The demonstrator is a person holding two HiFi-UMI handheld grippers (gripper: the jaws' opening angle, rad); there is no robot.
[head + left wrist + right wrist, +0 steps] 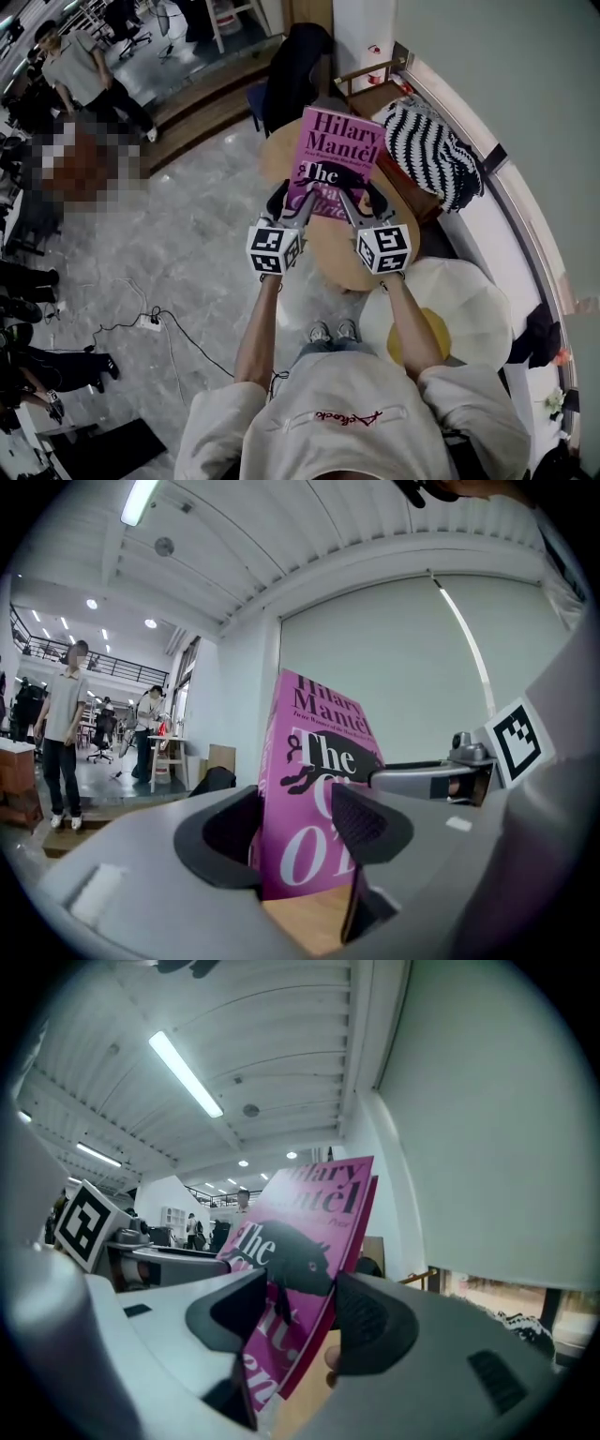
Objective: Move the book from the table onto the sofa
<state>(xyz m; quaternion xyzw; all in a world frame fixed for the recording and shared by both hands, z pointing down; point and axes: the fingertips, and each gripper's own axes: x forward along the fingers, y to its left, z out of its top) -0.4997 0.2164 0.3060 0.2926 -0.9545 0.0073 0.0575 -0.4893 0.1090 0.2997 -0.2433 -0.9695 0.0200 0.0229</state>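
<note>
A magenta paperback book [339,155] with white and black title lettering hangs cover-up above the round wooden table [330,251]. My left gripper [291,202] is shut on its lower left edge and my right gripper [361,202] on its lower right edge. In the left gripper view the book [314,789] stands upright between the dark pads of the left gripper [300,822], the table top showing below it. From the right gripper's camera the book [305,1241] leans between the pads of the right gripper [300,1312]. The pale sofa [487,234] runs along the right wall.
A black-and-white striped cushion [427,150] and a fried-egg cushion [450,300] lie on the sofa. A dark jacket [295,75] hangs over a chair behind the table. A power strip [150,322] with its cable lies on the floor at left. People stand far left.
</note>
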